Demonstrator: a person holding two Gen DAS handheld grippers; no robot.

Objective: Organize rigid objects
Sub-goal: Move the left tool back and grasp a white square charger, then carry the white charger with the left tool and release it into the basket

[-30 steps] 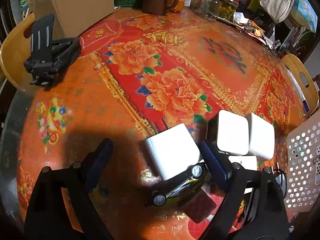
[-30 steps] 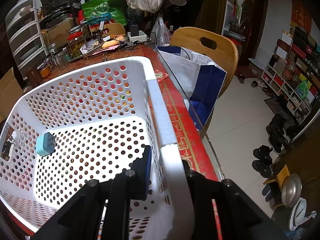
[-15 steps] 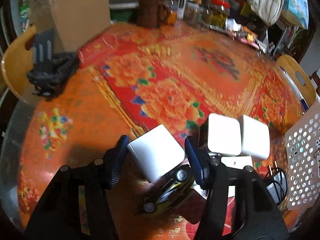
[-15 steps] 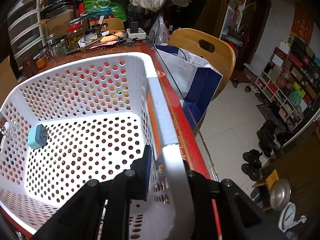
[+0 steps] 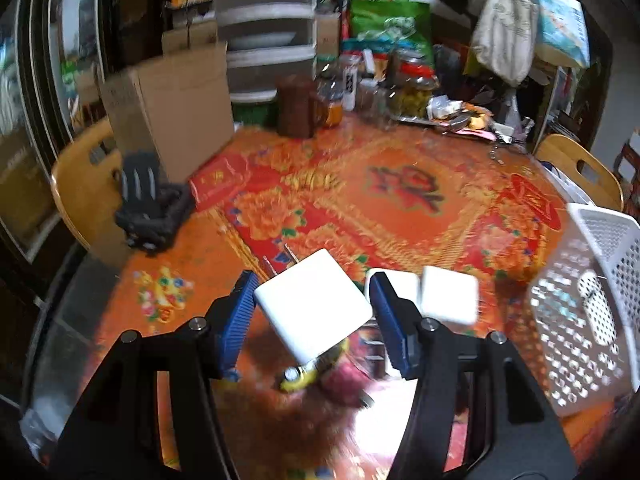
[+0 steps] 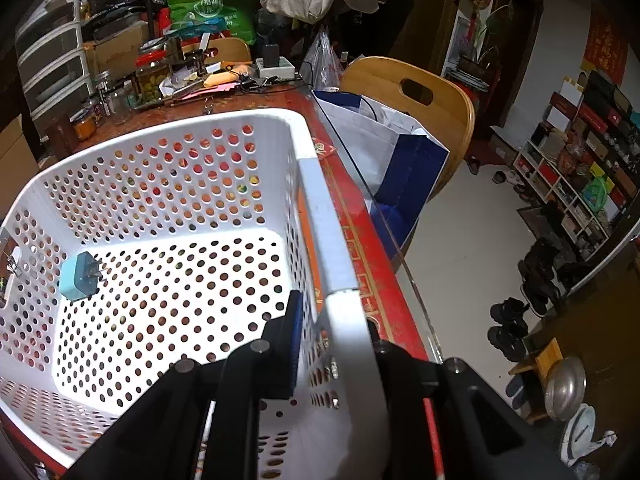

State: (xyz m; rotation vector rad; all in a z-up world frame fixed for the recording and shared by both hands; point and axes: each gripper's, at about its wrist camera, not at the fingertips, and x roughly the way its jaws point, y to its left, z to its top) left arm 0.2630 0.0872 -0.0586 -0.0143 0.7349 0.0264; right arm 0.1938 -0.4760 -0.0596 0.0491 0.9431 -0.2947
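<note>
The left gripper (image 5: 314, 310) is pinching a white charger (image 5: 314, 312), holding it above the floral worktop (image 5: 400, 200). The right gripper (image 6: 332, 344) is clamping the white basket (image 6: 320, 216) by its rim; a blue charger (image 6: 80, 276) is lying inside.

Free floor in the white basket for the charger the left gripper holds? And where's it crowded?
The white basket floor is mostly bare; only a blue plug adapter lies near its left wall. Table centre between the cardboard box and the basket is open too. Crowded: the other white chargers and toy car beside the left gripper.
</note>
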